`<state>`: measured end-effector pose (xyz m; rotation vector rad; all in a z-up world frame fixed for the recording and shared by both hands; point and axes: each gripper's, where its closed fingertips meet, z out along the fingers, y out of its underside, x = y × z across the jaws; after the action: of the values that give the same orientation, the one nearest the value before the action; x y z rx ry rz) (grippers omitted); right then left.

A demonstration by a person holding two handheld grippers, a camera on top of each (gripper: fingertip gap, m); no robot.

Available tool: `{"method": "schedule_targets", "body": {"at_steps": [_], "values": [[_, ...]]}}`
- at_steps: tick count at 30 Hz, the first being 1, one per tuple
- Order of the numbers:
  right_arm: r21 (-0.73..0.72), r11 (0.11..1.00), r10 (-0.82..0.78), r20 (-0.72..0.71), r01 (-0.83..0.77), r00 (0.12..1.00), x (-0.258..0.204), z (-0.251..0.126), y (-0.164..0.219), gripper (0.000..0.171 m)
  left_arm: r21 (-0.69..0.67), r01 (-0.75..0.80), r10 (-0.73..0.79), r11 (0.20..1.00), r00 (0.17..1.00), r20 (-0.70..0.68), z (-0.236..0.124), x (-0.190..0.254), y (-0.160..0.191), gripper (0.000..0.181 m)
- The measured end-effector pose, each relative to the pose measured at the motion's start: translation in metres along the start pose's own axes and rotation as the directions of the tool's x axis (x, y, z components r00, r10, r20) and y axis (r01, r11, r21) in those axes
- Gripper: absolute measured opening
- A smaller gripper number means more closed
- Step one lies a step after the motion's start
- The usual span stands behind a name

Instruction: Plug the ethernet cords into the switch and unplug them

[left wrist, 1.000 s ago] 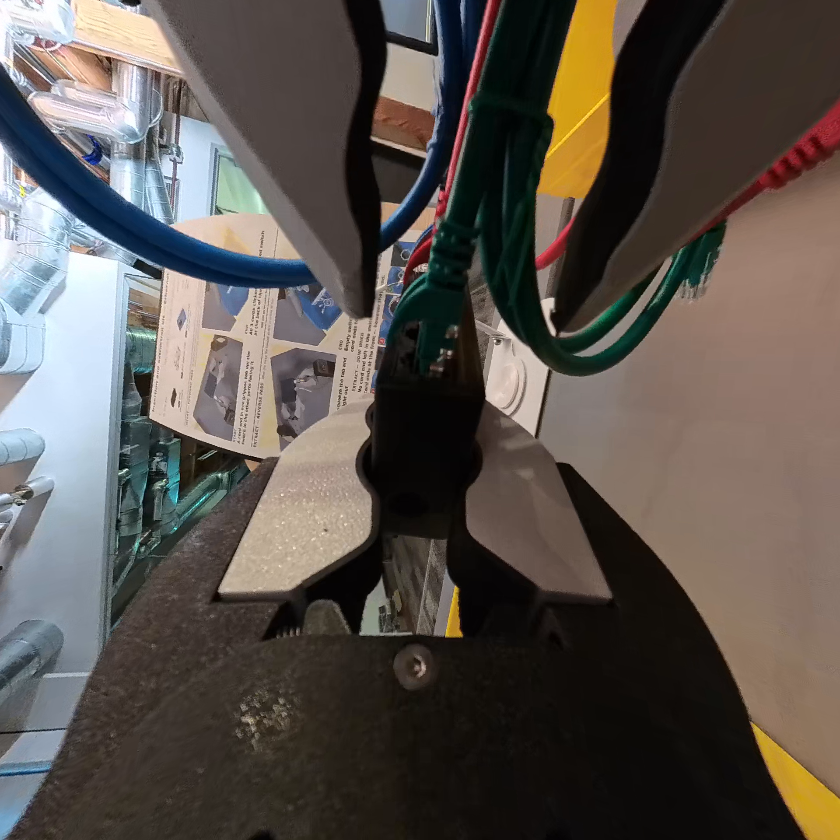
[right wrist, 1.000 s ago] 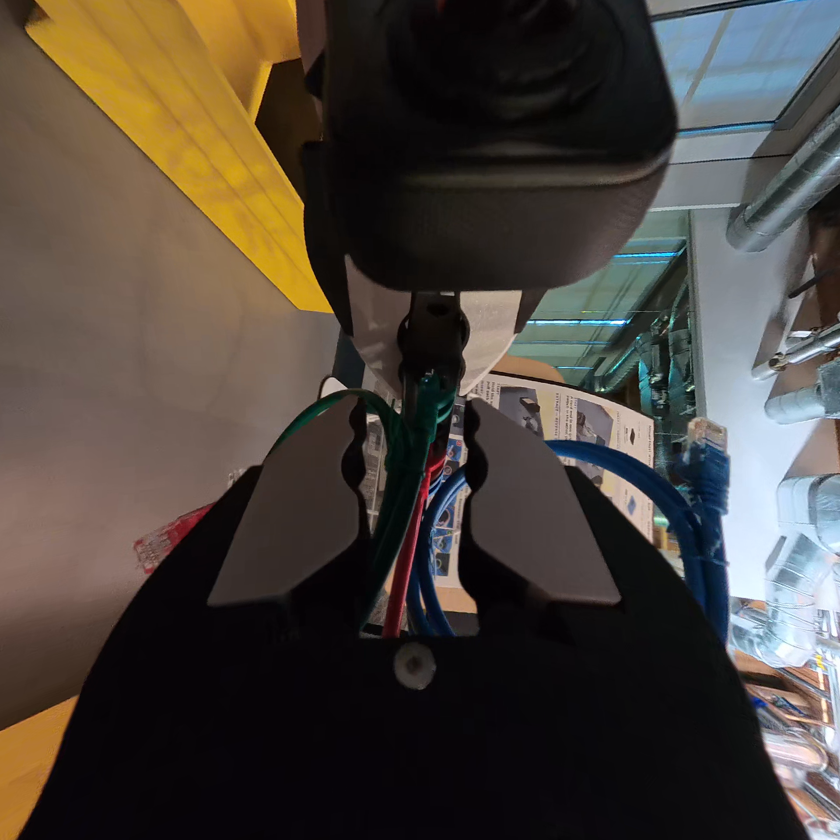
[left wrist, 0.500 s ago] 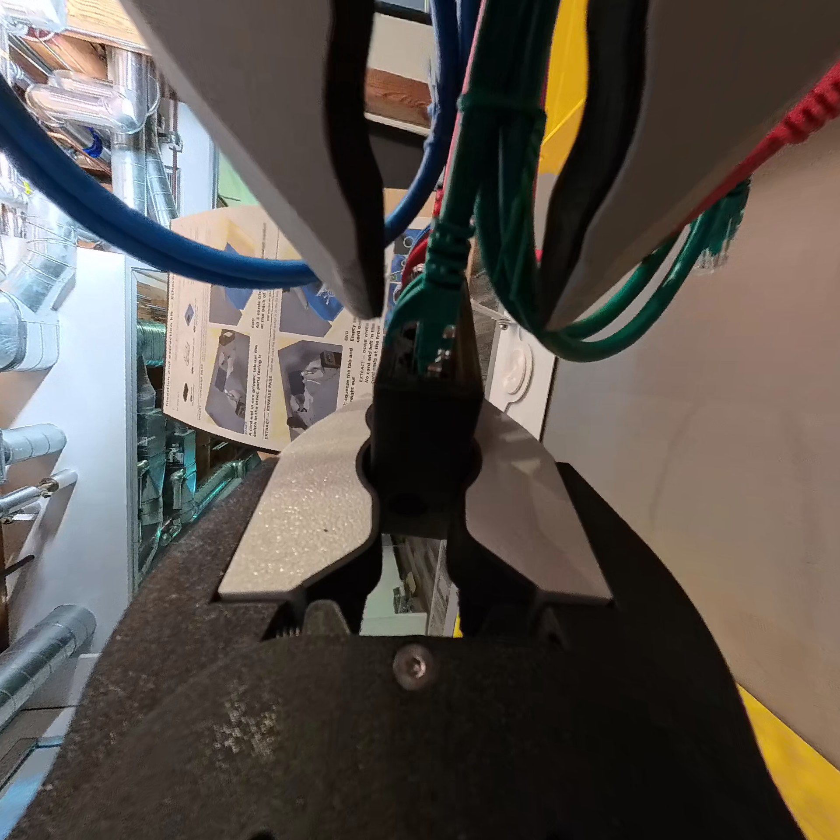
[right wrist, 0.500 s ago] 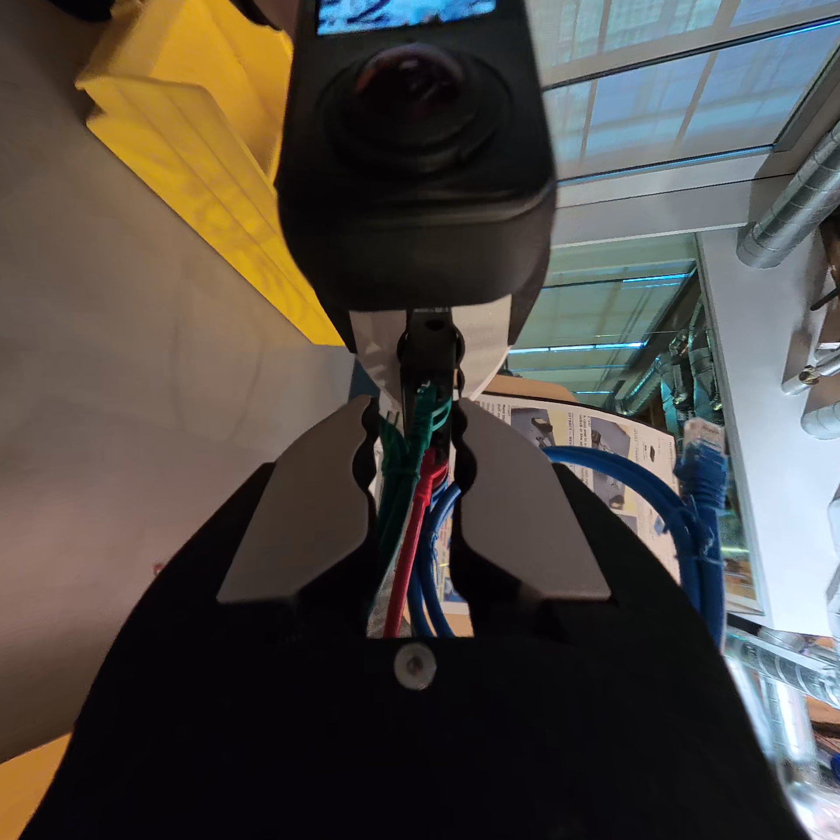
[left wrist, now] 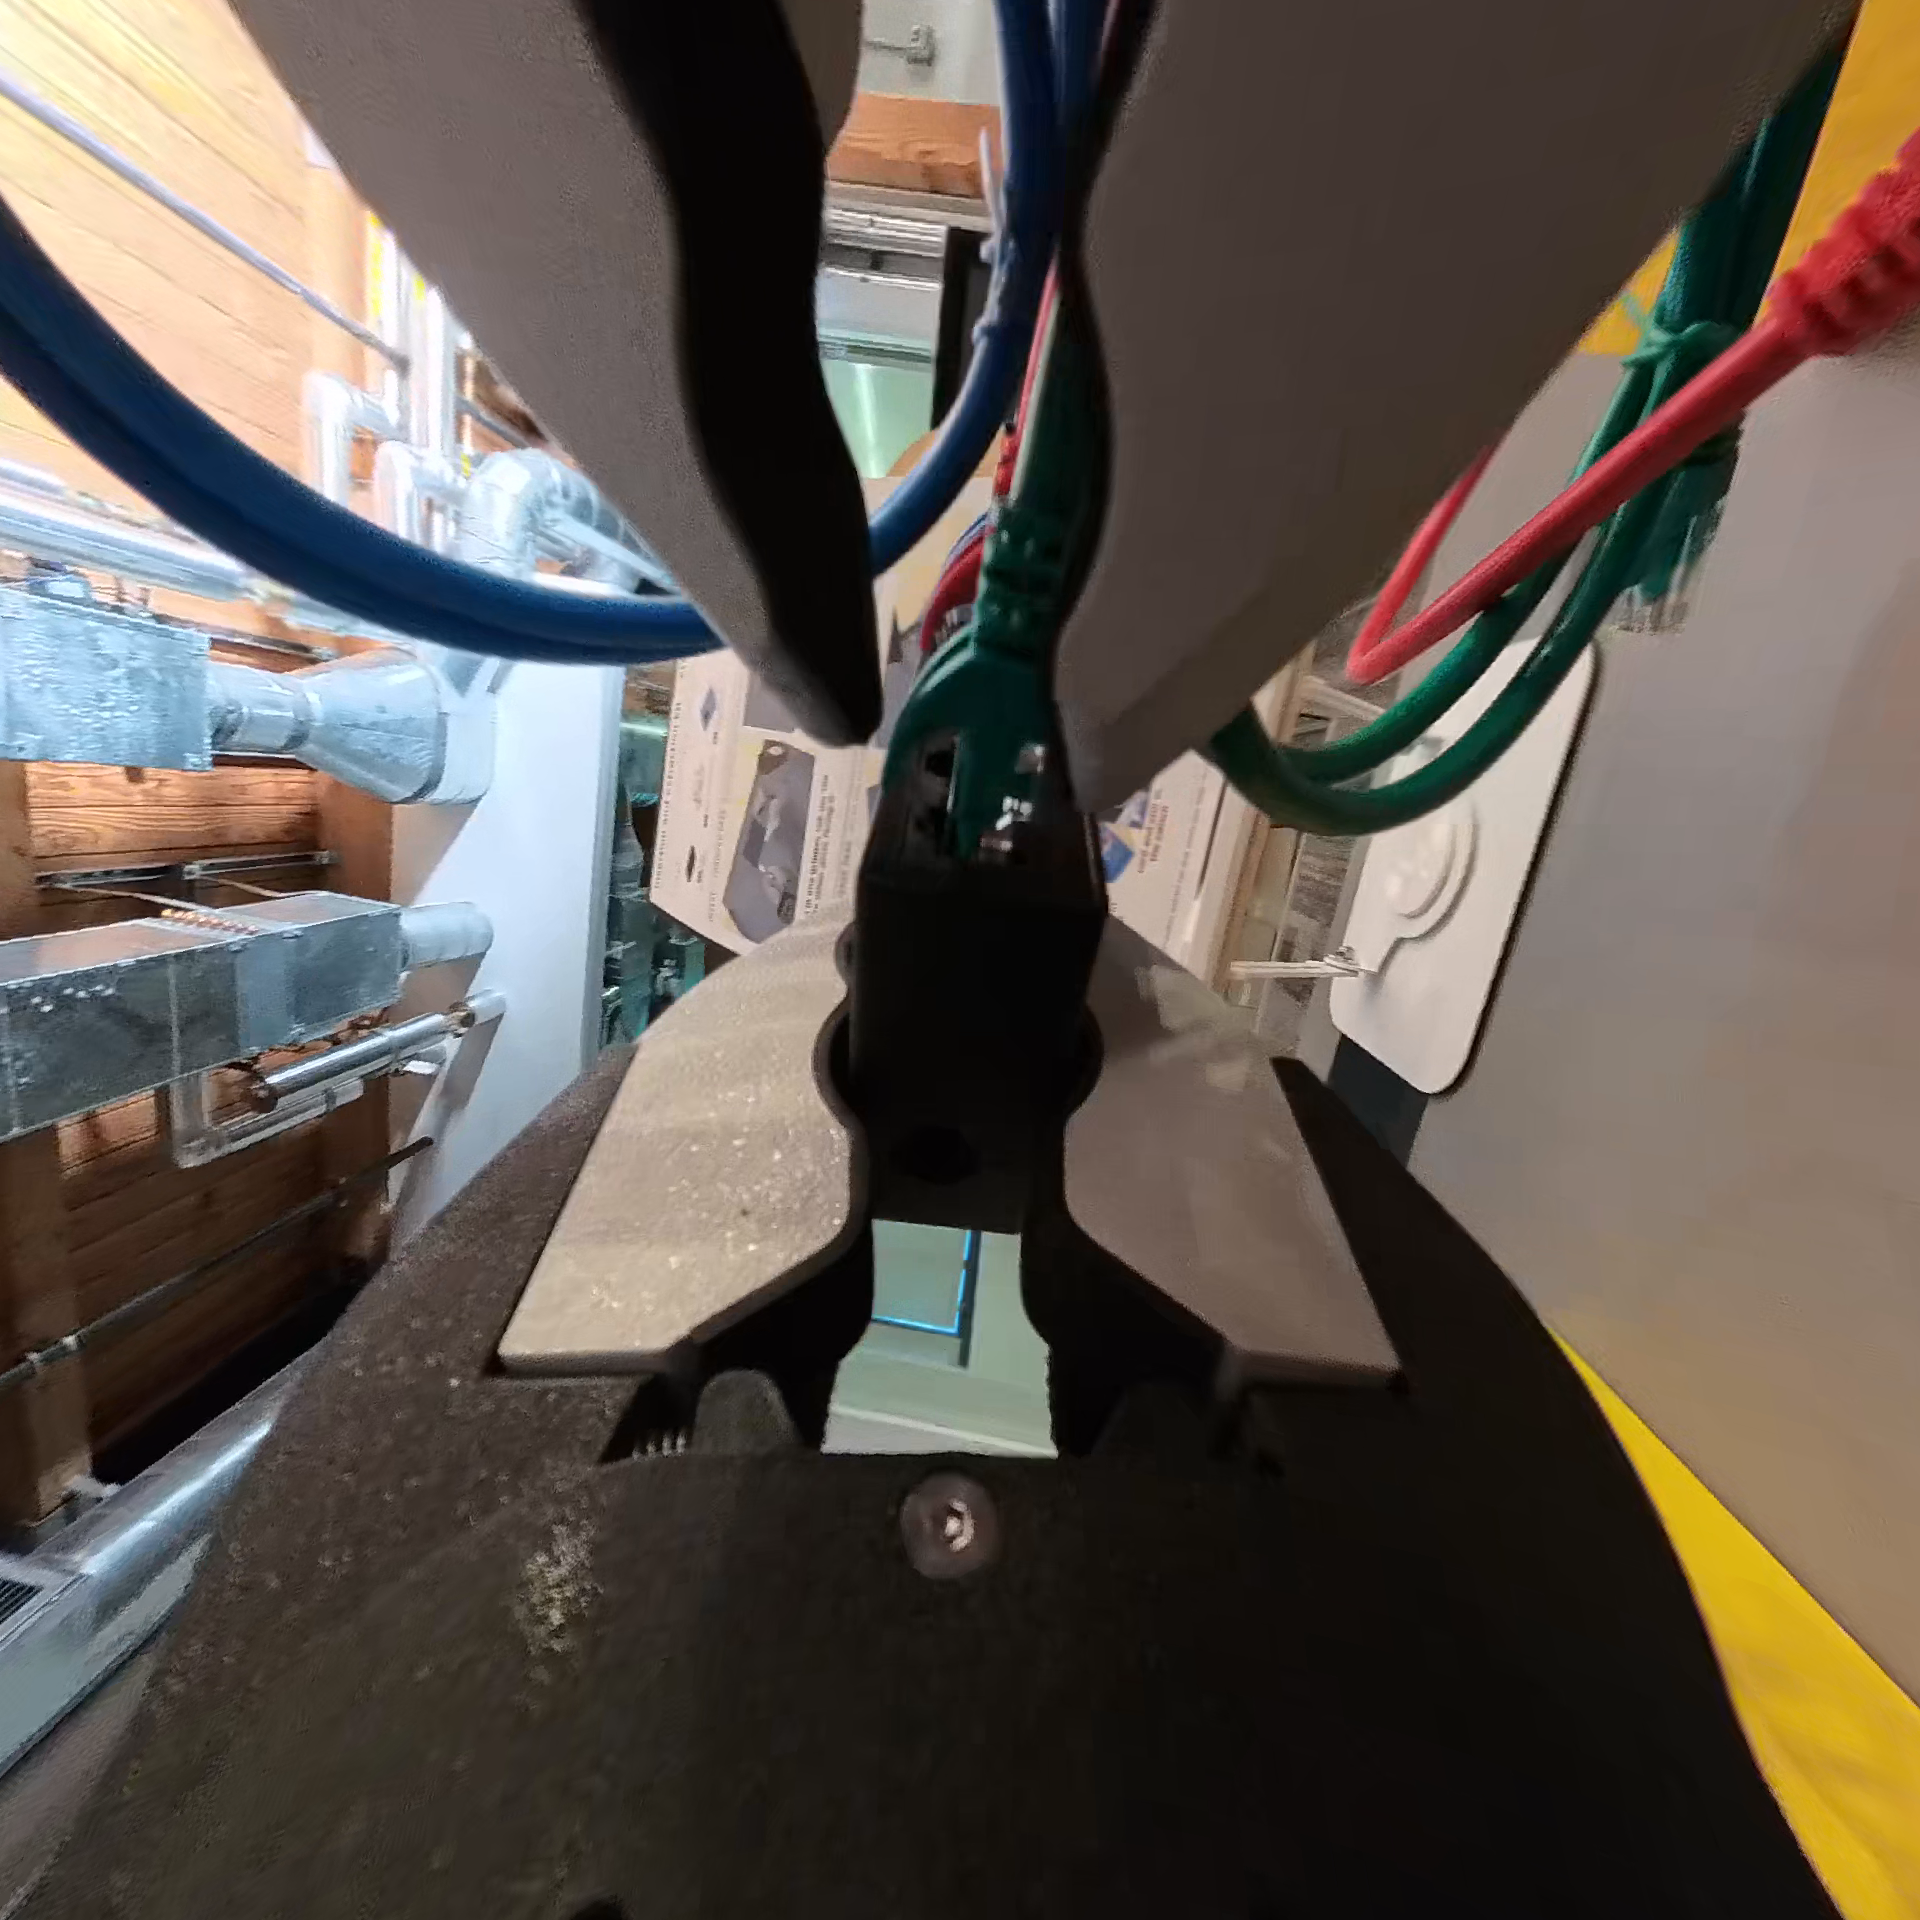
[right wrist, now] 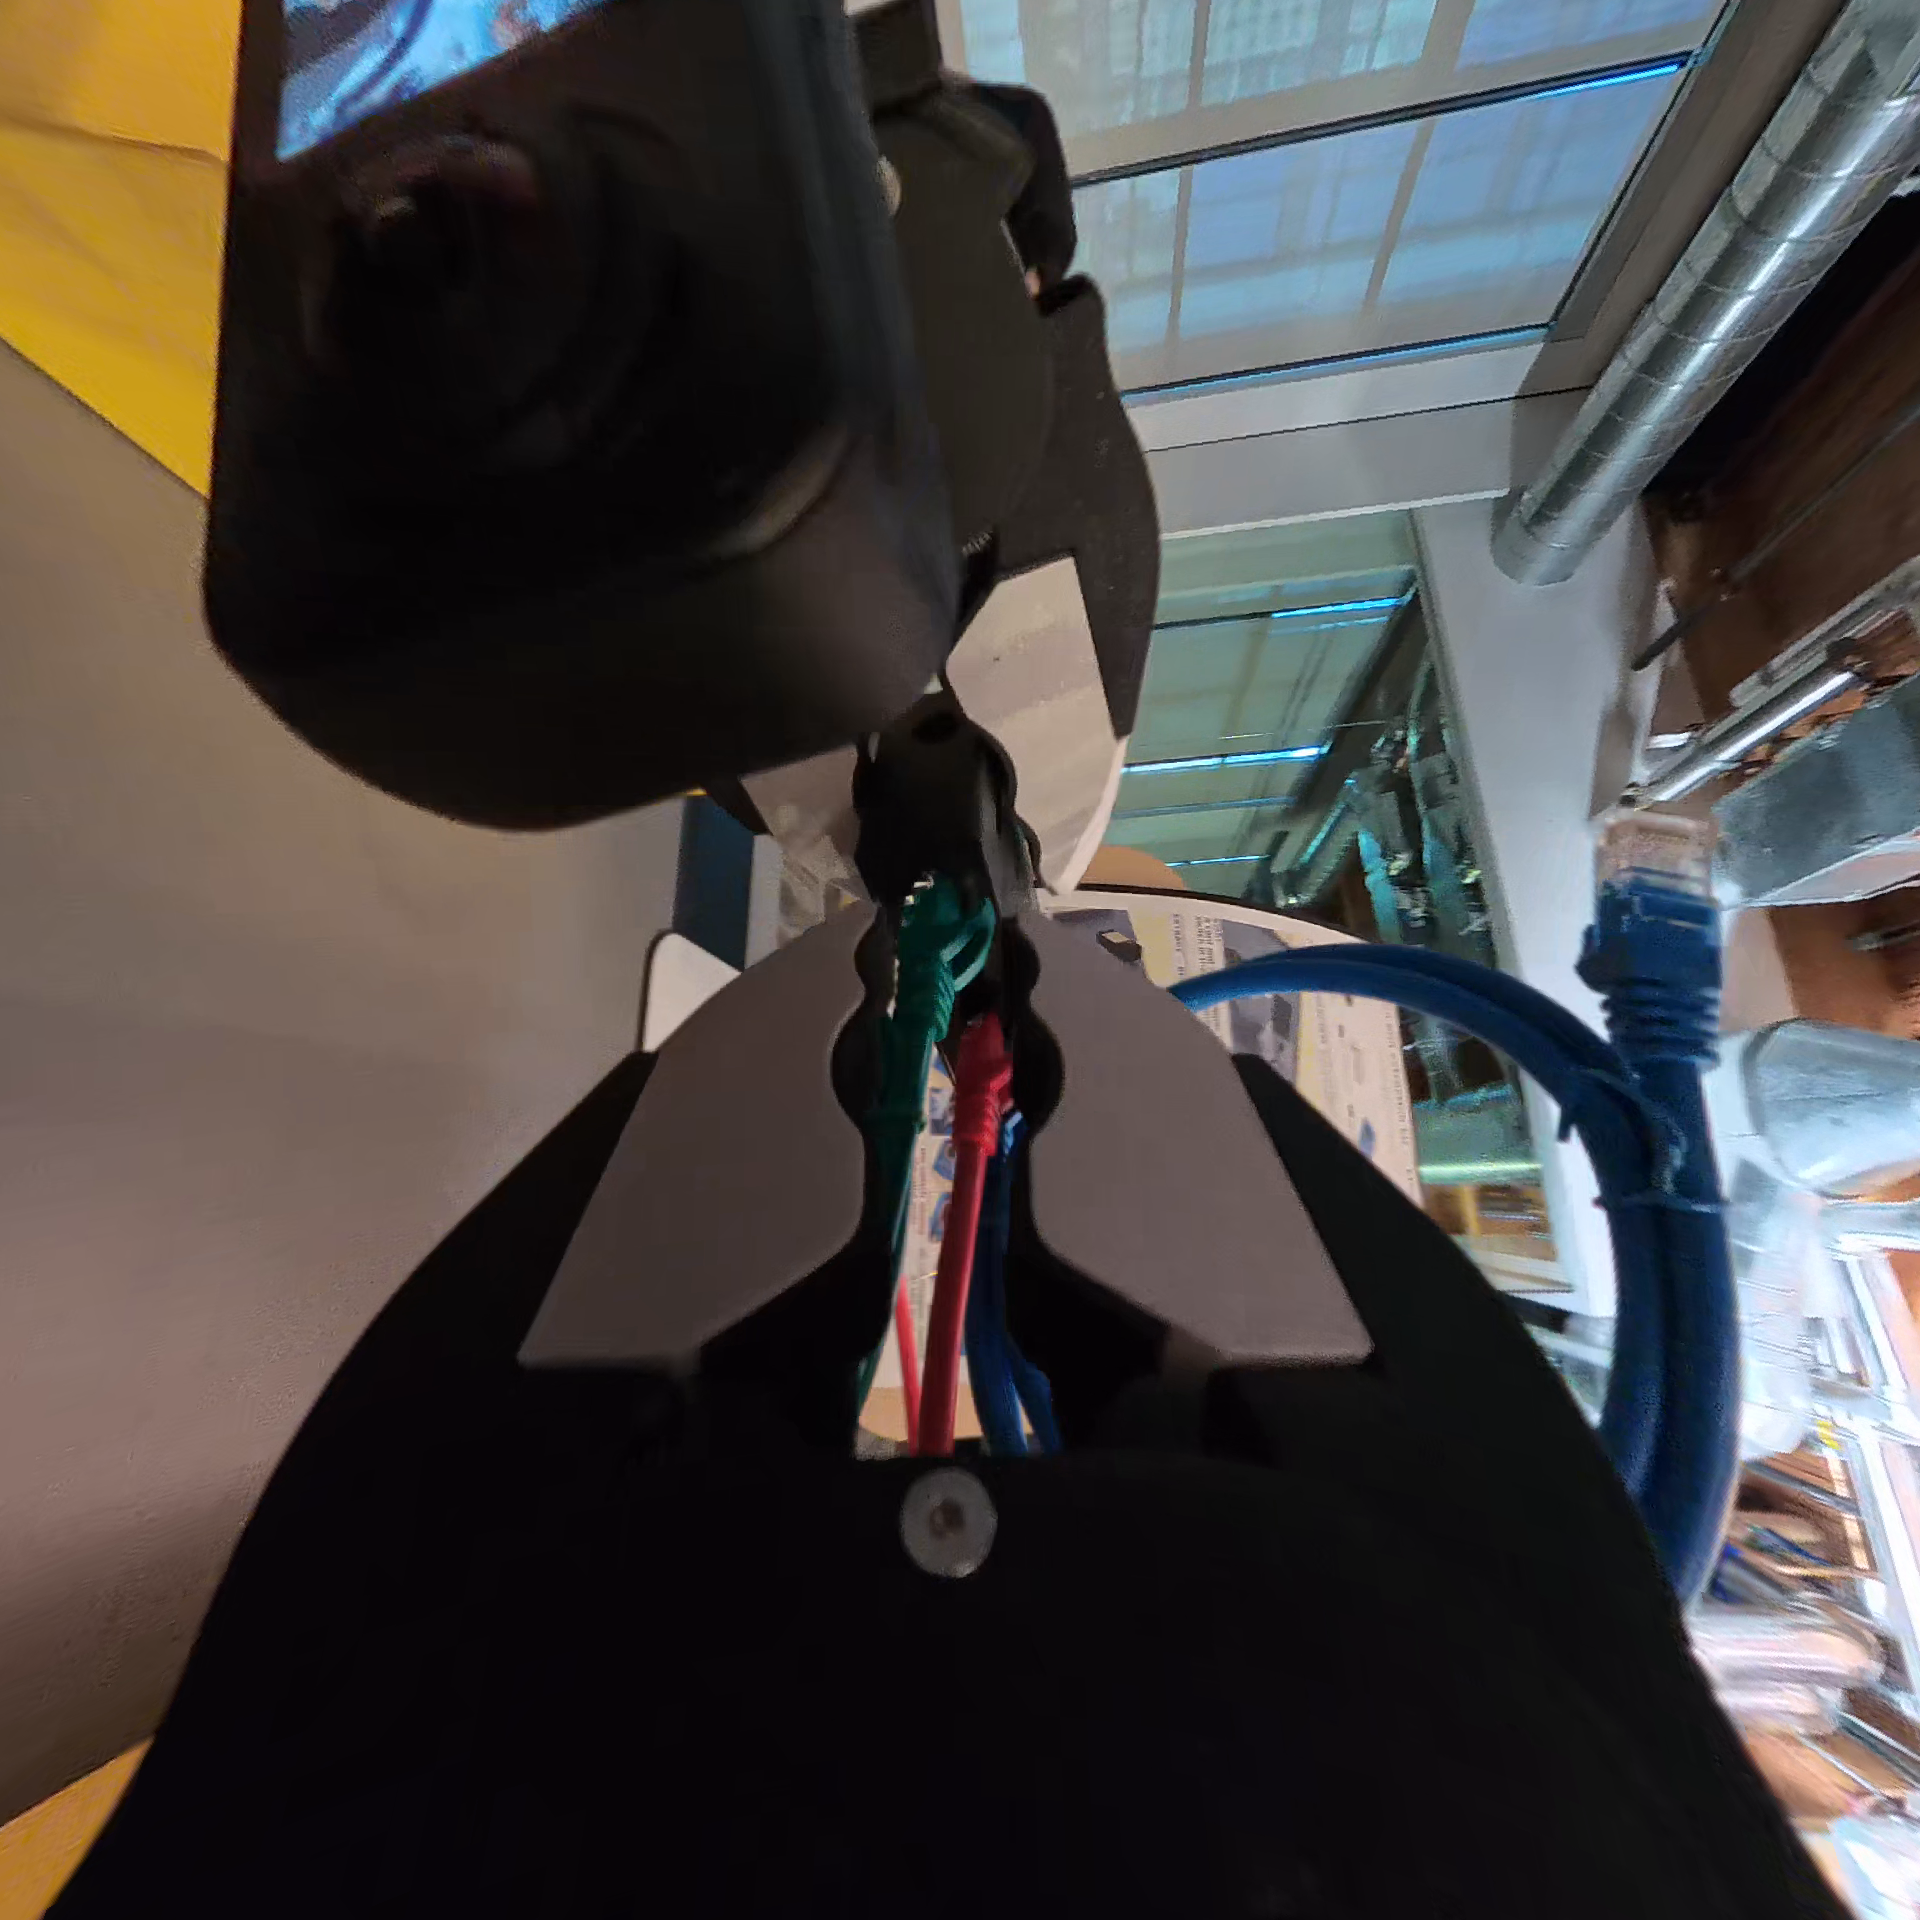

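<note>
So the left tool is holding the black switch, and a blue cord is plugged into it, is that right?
Not quite. The left tool does hold the black switch, but the cord seen plugged into it is the green cord, not a blue one. The left wrist view shows this; the blue cords only pass behind.

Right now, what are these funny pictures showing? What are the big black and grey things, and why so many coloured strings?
A person holds two tongs, one in each hand. Each carries a camera looking along its fingers. One picture comes from the left tongs, clamped on a small black box, the switch. The other comes from the right tongs, pinching the plug of the green cord that sits in the switch. A red cord runs alongside, and a blue cord has one end hanging loose. The grey table looks sideways because the cameras are tilted.
</note>
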<state>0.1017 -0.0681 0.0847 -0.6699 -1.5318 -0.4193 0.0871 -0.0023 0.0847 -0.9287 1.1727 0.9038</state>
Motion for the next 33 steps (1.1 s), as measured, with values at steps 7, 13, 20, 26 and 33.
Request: {"method": "schedule_targets", "body": {"at_steps": [7,13,20,26,33], "values": [[-0.002,1.0,0.029,-0.045,-0.029,0.999,0.011,-0.003,-0.005,0.021,-0.009,-0.014,0.015,1.0,0.991,0.132,-0.005,-0.02,-0.001,0.031],[0.0,0.957,0.289,0.025,-0.289,0.957,0.017,-0.004,-0.002,0.027,-0.008,-0.034,0.035,0.999,0.98,0.195,-0.006,-0.028,0.0,0.031],[-0.044,0.908,0.418,0.121,-0.416,0.9,0.007,-0.001,0.002,0.017,-0.023,-0.07,0.073,0.997,0.974,0.215,-0.004,-0.027,0.002,0.031],[-0.092,0.863,0.505,0.153,-0.497,0.849,0.002,0.002,0.007,0.016,-0.041,-0.082,0.089,0.996,0.974,0.207,-0.001,-0.023,0.005,0.031],[-0.127,0.798,0.602,0.168,-0.589,0.78,0.0,0.006,0.006,0.014,-0.034,-0.078,0.084,0.996,0.976,0.201,0.0,-0.021,0.008,0.03]]}}
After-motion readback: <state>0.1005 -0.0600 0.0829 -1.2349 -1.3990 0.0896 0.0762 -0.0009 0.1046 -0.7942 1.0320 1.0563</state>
